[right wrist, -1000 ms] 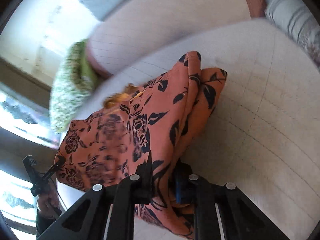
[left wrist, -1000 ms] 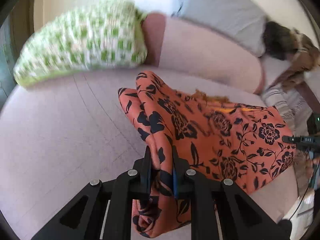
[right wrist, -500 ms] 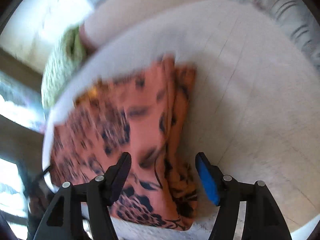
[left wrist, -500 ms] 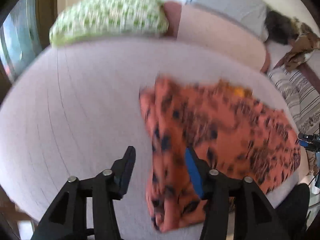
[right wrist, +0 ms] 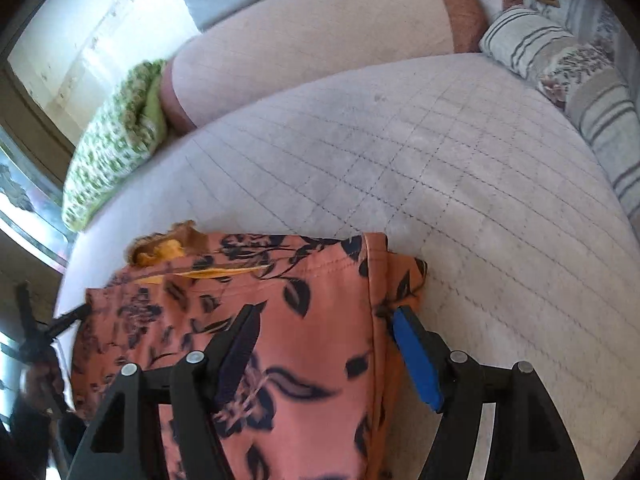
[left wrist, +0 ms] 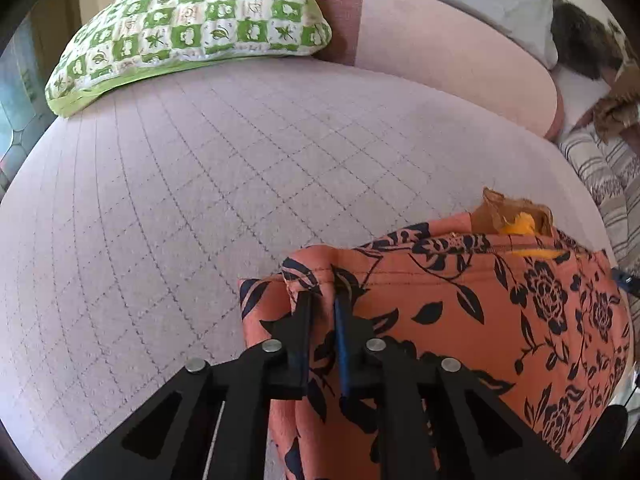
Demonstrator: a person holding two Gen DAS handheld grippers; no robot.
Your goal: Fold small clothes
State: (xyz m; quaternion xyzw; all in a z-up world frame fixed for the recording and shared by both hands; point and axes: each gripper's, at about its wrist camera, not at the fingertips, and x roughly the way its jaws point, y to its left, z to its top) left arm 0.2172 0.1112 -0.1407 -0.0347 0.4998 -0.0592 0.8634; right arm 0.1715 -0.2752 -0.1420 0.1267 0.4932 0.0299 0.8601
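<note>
An orange garment with black flowers (left wrist: pixel 500 312) lies folded on the quilted sofa seat (left wrist: pixel 200 200), with a yellow lining showing at its far edge. My left gripper (left wrist: pixel 322 300) is shut on a fold at the garment's left corner. In the right wrist view the garment (right wrist: pixel 312 292) lies under my right gripper (right wrist: pixel 324 324), which is open with its fingers spread over the garment's right edge, holding nothing.
A green checked pillow (left wrist: pixel 192 20) lies at the back left of the seat. A pink bolster (left wrist: pixel 440 48) runs along the back. Striped cushions (right wrist: pixel 580 80) lie at the right end. The left gripper shows at the far left of the right wrist view (right wrist: pixel 36 332).
Both grippers let go of the garment and opened as it dropped onto the seat. The left gripper has since shut again on the left corner fold. The right stays open.
</note>
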